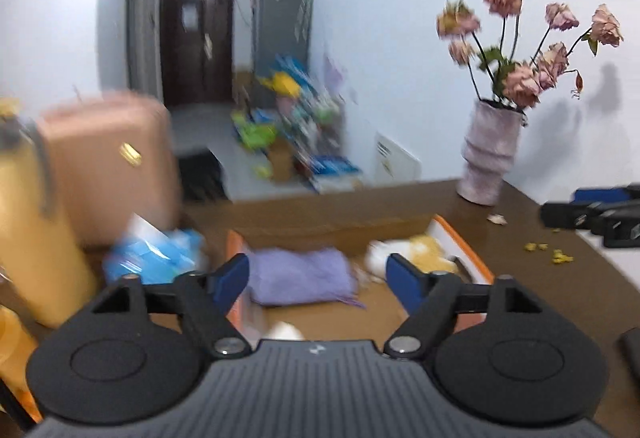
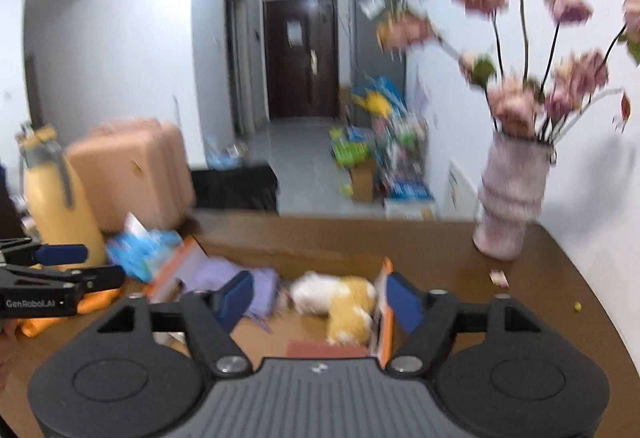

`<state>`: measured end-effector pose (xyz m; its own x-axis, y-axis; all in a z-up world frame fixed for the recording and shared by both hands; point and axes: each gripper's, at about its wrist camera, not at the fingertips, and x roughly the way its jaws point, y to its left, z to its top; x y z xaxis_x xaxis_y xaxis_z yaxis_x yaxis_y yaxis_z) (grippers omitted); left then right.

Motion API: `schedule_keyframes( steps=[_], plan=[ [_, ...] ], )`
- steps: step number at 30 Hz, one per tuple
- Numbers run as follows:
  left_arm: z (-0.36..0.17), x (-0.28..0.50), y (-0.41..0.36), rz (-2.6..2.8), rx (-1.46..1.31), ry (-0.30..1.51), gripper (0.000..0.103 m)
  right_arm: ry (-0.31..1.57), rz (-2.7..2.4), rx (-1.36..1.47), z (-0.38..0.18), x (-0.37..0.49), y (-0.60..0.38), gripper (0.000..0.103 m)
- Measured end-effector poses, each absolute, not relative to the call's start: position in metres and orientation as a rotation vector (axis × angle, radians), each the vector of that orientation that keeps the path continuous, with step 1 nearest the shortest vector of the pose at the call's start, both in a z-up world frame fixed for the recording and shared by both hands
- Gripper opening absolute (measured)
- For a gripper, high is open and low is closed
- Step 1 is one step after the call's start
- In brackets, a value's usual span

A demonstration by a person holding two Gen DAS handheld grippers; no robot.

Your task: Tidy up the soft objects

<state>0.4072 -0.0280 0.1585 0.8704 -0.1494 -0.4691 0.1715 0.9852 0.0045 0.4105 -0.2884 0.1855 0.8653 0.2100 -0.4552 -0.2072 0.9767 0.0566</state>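
An open cardboard box (image 1: 340, 228) with orange flaps sits on the brown table. Inside lie a folded purple towel (image 1: 302, 276) and a white-and-yellow plush toy (image 1: 416, 250). My left gripper (image 1: 318, 280) is open and empty, held above the box's near side. In the right wrist view the box (image 2: 280, 246) holds the purple towel (image 2: 262, 288) and the plush toy (image 2: 340, 298). My right gripper (image 2: 320, 298) is open and empty over the box's near right part. The left gripper (image 2: 86, 264) shows at the left edge there.
A pale vase of dried pink flowers (image 1: 490, 154) stands at the table's far right, with petal crumbs (image 1: 548, 252) near it. A yellow bottle (image 2: 58, 206), a blue packet (image 2: 140, 248) and a pink suitcase (image 2: 136, 174) are to the left. The vase (image 2: 512, 198) is close on the right.
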Motion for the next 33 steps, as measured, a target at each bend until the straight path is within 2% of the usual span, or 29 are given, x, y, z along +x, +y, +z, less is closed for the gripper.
schedule_keyframes(
  steps=[2,6,9,14,20,26,33],
  plan=[
    [0.169,0.39,-0.019,-0.137,0.05,0.449,0.085,0.432,0.227,0.011,0.193,0.395,-0.285,0.08],
    [0.182,0.355,-0.006,-0.113,0.05,0.409,0.086,0.392,0.22,-0.007,0.201,0.362,-0.277,0.08],
    [0.178,0.312,0.0,-0.115,0.095,0.337,0.096,0.317,0.237,-0.057,0.199,0.324,-0.269,0.084],
    [0.135,0.226,0.009,-0.176,0.124,0.265,0.1,0.249,0.286,-0.051,0.164,0.246,-0.264,0.085],
    [0.067,0.145,0.017,-0.19,0.129,0.292,0.103,0.262,0.353,0.034,0.093,0.157,-0.259,0.085],
    [0.029,0.131,0.021,-0.194,0.095,0.419,0.103,0.374,0.383,0.009,0.04,0.116,-0.25,0.085],
    [0.027,0.176,0.014,-0.228,0.018,0.463,0.102,0.391,0.356,0.094,0.035,0.149,-0.257,0.083]
  ],
)
